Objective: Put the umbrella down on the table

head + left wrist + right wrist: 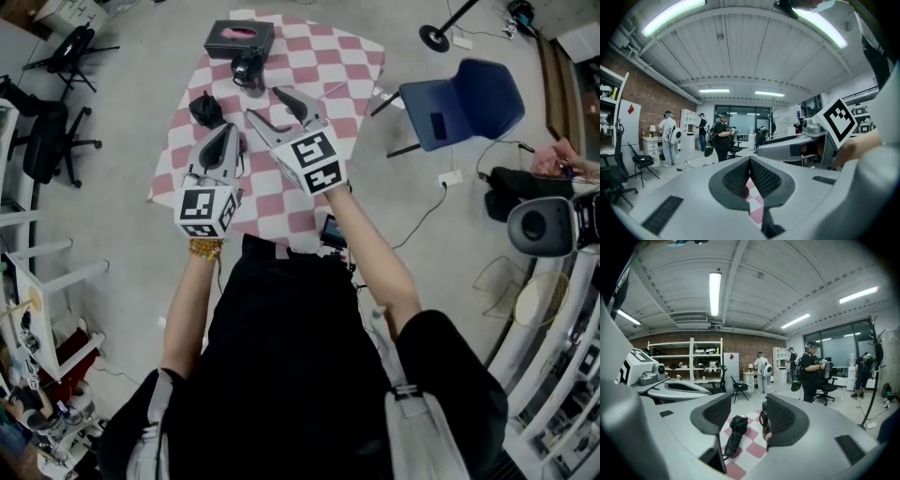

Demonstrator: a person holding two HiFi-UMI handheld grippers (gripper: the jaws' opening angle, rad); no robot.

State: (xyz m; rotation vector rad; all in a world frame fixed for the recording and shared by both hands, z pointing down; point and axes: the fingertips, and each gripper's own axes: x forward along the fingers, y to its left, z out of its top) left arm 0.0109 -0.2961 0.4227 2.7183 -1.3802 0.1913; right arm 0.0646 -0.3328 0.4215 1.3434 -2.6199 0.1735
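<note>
A small black folded umbrella point(204, 110) lies on the pink-and-white checkered table point(328, 56), near its left side. In the right gripper view the umbrella point(735, 431) rests flat on the cloth, seen through the gap between the jaws. My right gripper point(283, 112) hangs over the middle of the table, open and holding nothing, to the right of the umbrella. My left gripper point(228, 131) is just in front of the umbrella, with its jaws pressed together and nothing in them point(750, 164).
A black box with a pink top point(240, 37) stands at the table's far edge, a small black object point(248, 66) just in front of it. A blue chair point(464, 101) stands right of the table, black office chairs point(52, 131) to the left. People stand far off point(810, 371).
</note>
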